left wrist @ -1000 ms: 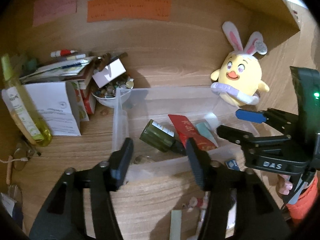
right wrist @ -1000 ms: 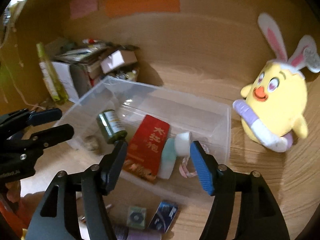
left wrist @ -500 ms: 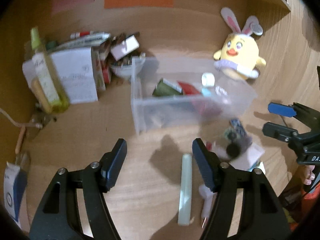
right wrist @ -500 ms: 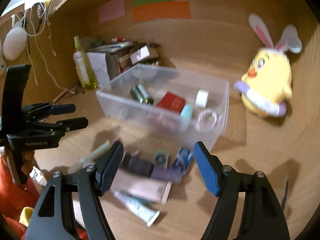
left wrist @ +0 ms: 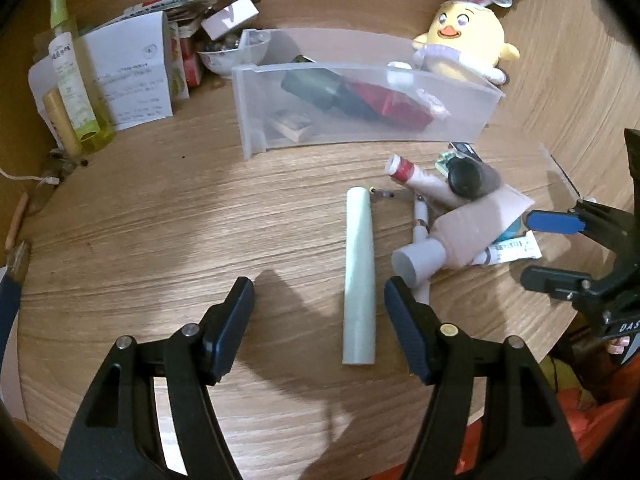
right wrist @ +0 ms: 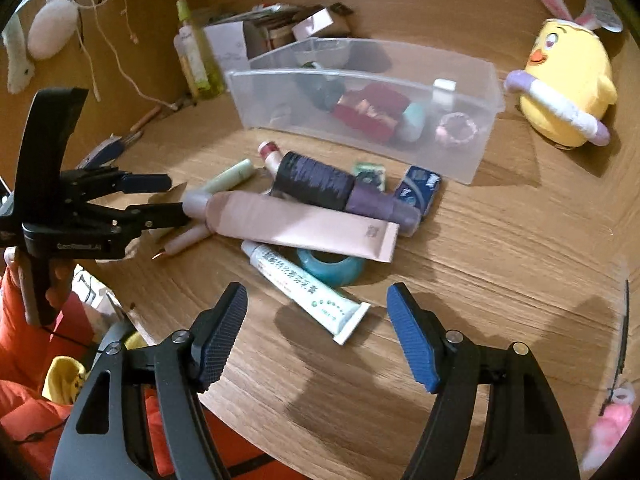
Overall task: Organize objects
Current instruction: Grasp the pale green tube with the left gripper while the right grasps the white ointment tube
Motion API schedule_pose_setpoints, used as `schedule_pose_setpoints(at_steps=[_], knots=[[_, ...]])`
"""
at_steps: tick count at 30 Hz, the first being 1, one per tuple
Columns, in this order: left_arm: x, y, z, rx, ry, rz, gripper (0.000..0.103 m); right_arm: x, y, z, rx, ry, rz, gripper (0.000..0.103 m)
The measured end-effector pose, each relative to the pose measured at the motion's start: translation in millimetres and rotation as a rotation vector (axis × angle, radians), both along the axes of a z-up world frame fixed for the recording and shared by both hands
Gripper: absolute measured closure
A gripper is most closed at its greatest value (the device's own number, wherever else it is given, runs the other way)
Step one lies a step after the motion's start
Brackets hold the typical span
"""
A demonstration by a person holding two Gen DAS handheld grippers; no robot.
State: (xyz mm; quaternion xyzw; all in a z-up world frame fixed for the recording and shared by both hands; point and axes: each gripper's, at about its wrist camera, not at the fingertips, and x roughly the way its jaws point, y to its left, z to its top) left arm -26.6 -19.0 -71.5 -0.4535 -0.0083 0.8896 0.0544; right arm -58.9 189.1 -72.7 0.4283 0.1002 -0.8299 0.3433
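Observation:
A clear plastic bin (left wrist: 248, 120) (right wrist: 472, 152) stands on the wooden table, holding a dark green bottle (left wrist: 308, 88), a red packet (left wrist: 384, 106) (right wrist: 372, 112) and small items. In front of it lies a loose pile: a pale green stick (left wrist: 360, 276) (right wrist: 232, 176), a pink tube (left wrist: 472, 228) (right wrist: 304, 220), a dark purple bottle (right wrist: 340, 192), a white toothpaste tube (right wrist: 304, 284), a teal ring (right wrist: 332, 268). My left gripper (left wrist: 320, 320) is open and empty, just before the green stick. My right gripper (right wrist: 316, 332) is open and empty, near the toothpaste tube.
A yellow bunny-eared plush (left wrist: 464, 36) (right wrist: 568, 80) sits right of the bin. Boxes, papers and a green spray bottle (left wrist: 72, 80) (right wrist: 196, 52) crowd the back left corner. The table's front edge (right wrist: 280, 448) is close below the grippers.
Both grippers have pulled back from over the bin toward the table's front edge and now face the loose pile. Both stay open and empty.

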Motion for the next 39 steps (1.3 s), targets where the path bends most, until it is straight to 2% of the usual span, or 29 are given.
schedule_pose_setpoints(at_steps=[2, 4, 5, 7, 9, 13, 15, 17, 24, 27, 30, 39], knots=[[-3.4, 1.0, -0.4, 0.0, 0.005, 0.002, 0.039, 0.2, -3.3, -1.5, -0.001, -0.002, 0.016, 0.039], [-8.1, 1.5, -0.4, 0.003, 0.009, 0.002, 0.045, 1.3, -7.4, -2.1, 0.014, 0.004, 0.026, 0.051], [-10.6, 1.6, -0.1, 0.004, 0.011, 0.003, 0.049, 2.6, -9.2, -1.8, 0.021, 0.012, 0.032, 0.054], [-14.9, 1.6, 0.1, 0.008, 0.019, 0.004, 0.053, 6.3, -11.3, -1.6, 0.035, 0.02, 0.049, 0.068], [-18.2, 0.7, 0.0, 0.004, 0.027, 0.008, 0.062, 11.5, -13.7, -1.5, 0.055, 0.031, 0.071, 0.074], [-19.3, -1.7, -0.3, -0.003, 0.042, 0.017, 0.075, 21.2, -21.6, -1.7, 0.084, 0.043, 0.123, 0.074], [-17.3, -3.8, -0.4, -0.005, 0.047, 0.019, 0.085, 24.7, -26.3, -1.8, 0.093, 0.055, 0.139, 0.074], [-13.6, -6.7, -0.4, -0.005, 0.05, 0.019, 0.088, 24.2, -33.5, -2.7, 0.106, 0.067, 0.15, 0.073], [0.1, -13.0, -1.3, 0.0, 0.056, 0.025, 0.088, 21.6, -46.2, -4.4, 0.099, 0.09, 0.153, 0.075], [-2.8, -13.7, -2.2, 0.012, 0.064, 0.034, 0.088, 24.2, -46.9, -4.6, 0.094, 0.093, 0.147, 0.087], [-4.3, -12.7, -2.7, 0.013, 0.072, 0.039, 0.088, 28.1, -43.1, -4.9, 0.081, 0.078, 0.152, 0.087], [11.4, -26.9, -1.0, 0.085, 0.08, 0.103, 0.088, 36.2, -12.2, -0.9, 0.055, 0.057, 0.097, 0.087]])
